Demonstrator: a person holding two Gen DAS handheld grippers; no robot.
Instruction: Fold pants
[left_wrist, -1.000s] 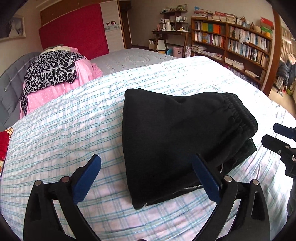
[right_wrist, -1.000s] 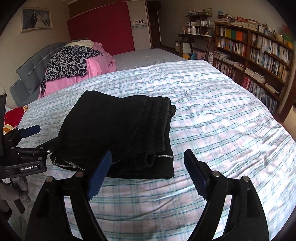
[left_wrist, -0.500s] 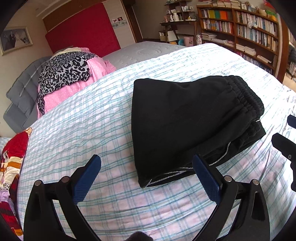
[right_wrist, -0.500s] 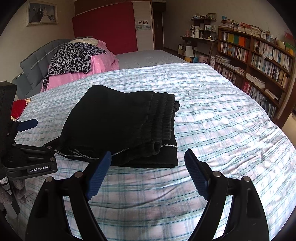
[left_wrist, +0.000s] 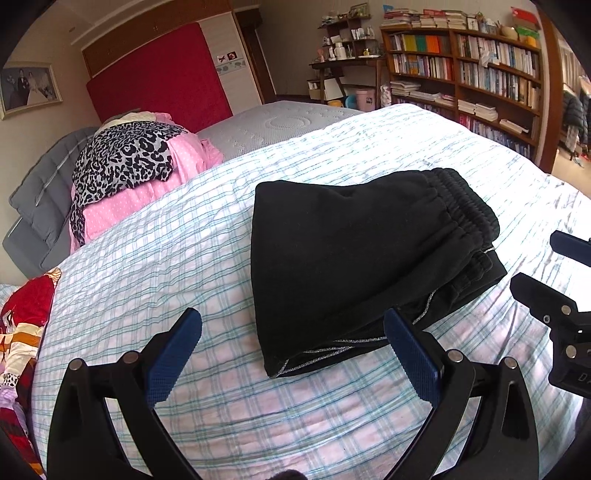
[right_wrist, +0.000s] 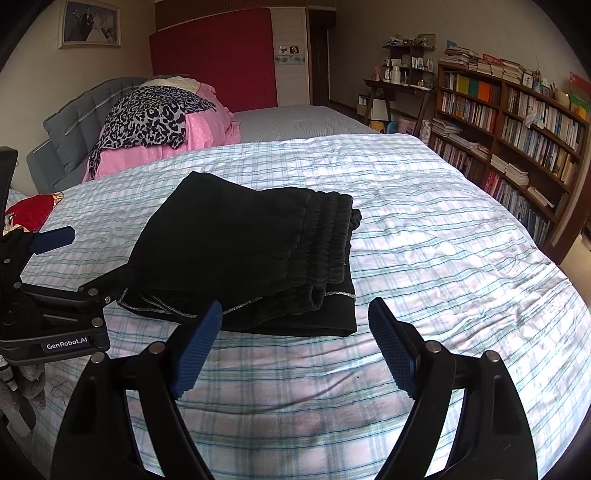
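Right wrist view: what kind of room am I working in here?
Most likely a home bedroom. The folded black pants lie on a bed with a plaid sheet, a padded grey headboard stands at its far end, and a full wooden bookshelf lines the wall to the right.

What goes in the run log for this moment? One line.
stage: fold done | black pants: folded stack on plaid bedsheet | left gripper: open, empty | right gripper: open, empty

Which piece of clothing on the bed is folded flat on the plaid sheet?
The black pants, folded mid-bed; the leopard-print garment is draped over pink bedding by the headboard.
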